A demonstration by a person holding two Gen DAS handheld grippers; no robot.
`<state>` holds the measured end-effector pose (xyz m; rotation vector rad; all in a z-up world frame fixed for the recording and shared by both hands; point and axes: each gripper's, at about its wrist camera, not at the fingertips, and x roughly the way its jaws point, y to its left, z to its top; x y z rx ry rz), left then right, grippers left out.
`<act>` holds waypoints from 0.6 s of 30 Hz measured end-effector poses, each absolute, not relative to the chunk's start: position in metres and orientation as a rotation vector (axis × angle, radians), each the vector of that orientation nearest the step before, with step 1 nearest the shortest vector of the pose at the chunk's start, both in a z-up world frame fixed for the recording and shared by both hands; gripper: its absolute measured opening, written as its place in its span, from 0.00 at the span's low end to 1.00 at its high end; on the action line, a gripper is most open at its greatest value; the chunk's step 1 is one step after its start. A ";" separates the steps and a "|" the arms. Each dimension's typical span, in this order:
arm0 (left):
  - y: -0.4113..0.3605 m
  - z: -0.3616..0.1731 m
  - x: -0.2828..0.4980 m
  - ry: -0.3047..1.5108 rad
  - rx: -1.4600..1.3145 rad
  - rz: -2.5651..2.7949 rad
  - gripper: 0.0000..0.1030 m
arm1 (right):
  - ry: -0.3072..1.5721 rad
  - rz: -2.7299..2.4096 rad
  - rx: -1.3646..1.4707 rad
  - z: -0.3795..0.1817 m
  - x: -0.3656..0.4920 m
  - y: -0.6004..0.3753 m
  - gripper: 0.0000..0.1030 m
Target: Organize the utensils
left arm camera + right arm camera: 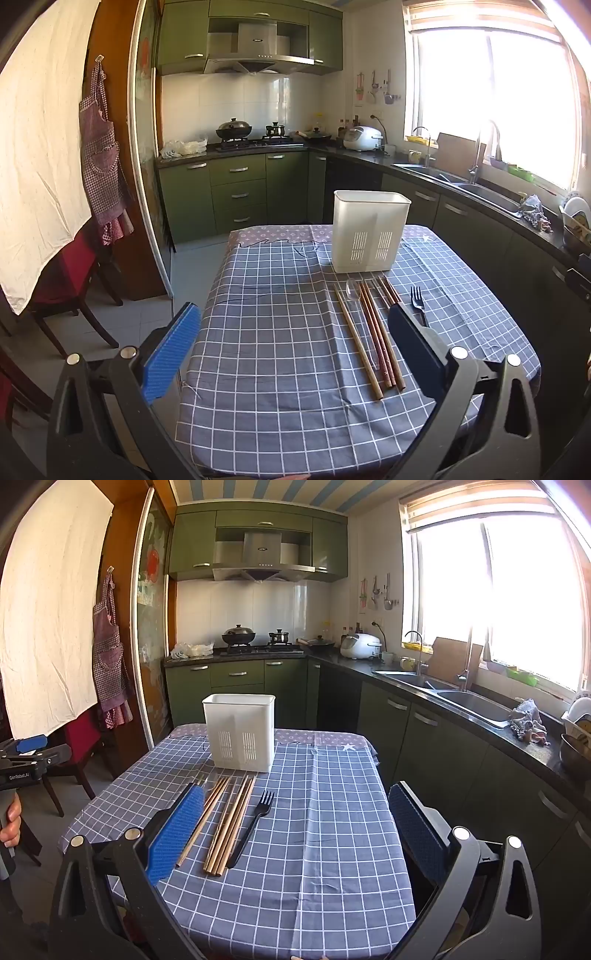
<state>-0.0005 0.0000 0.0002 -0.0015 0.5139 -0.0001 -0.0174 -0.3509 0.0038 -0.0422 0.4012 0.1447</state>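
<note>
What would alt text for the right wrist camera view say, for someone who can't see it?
Wooden chopsticks and a black fork lie side by side on a blue checked tablecloth, just in front of an upright white utensil holder. The right gripper hovers above the table, fingers wide apart and holding nothing. A green kitchen fills the background.

The table wears a grey checked cloth (332,830), matt and creased along its folds. The white utensil holder (240,731) looks like smooth plastic, slotted low on its front wall. The chopsticks (229,823) look like wood or bamboo, some pale and some reddish brown, with a dull finish. The fork (255,819) is black plastic with a slight sheen. A clear spoon (352,290) (barely legible among the sticks) looks like transparent plastic. The gripper pads (177,834) are blue with a rough, ribbed texture, set in matt black plastic frames.
</note>
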 end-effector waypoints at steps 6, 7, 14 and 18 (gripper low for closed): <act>0.000 0.000 0.000 0.524 -0.004 -0.001 0.94 | 0.404 0.147 -0.045 0.001 -0.018 -0.350 0.96; 0.000 0.000 0.000 0.521 -0.003 0.000 0.94 | 0.406 0.147 -0.049 0.000 -0.017 -0.350 0.96; 0.000 0.000 -0.001 0.520 -0.003 0.000 0.94 | 0.409 0.147 -0.050 0.001 -0.017 -0.349 0.96; 0.000 0.000 0.000 0.523 -0.002 -0.001 0.94 | 0.411 0.149 -0.050 -0.003 -0.017 -0.350 0.96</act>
